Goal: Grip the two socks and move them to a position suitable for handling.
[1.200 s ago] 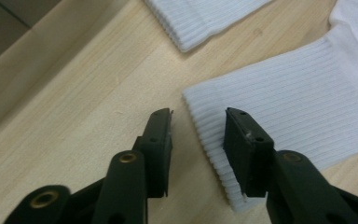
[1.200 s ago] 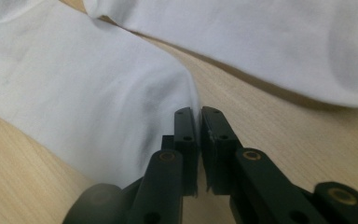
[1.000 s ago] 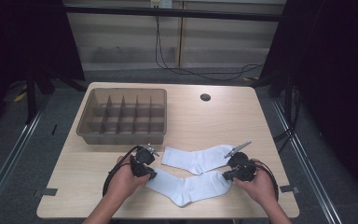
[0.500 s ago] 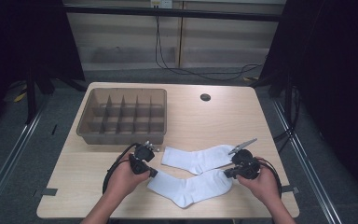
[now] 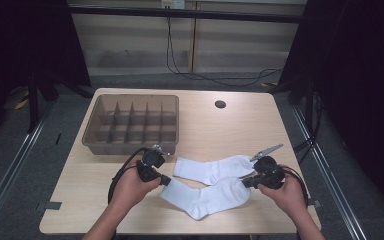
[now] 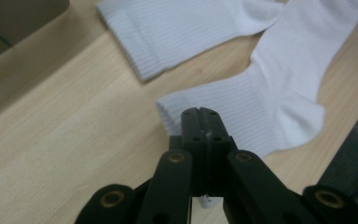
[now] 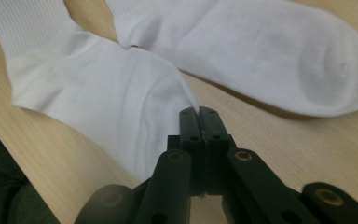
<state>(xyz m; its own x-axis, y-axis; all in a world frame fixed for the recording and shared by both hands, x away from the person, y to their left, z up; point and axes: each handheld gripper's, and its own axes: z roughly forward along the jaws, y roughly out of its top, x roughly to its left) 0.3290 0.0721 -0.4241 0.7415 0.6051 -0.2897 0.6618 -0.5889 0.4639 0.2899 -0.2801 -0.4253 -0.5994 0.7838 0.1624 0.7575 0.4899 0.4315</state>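
Table [image 5: 210,125]: pale wood, and every place below is read off it.
Near sock [image 5: 205,196]: white, flat on the table's front half, just back from the front edge. Its ribbed cuff points to the left hand's side, its toe to the right hand's side, and its heel bulges toward the front edge.
Far sock [image 5: 215,167]: white, flat, just behind the near one toward the table's middle. In the right gripper view the two touch or overlap around mid-length [image 7: 130,44].
Left gripper [image 5: 165,180]: at the near sock's cuff. In the left gripper view [image 6: 199,116] its jaws are pressed together right at the cuff's edge, clamped on the near sock, with a wisp of white showing between them lower down.
Right gripper [image 5: 245,182]: at the near sock's toe end. In the right gripper view [image 7: 198,116] the jaws are closed tight on a raised pinch of the fabric.
Tray [image 5: 132,125]: brown, with divided compartments, on the table's back left part, well behind the left hand [image 5: 130,187].
Round hole [image 5: 220,104]: dark, near the table's back edge, right of the tray.
Open room: bare wood across the table's right rear and middle; a narrow bare strip between the near sock and the front edge; more bare wood at the front left corner.
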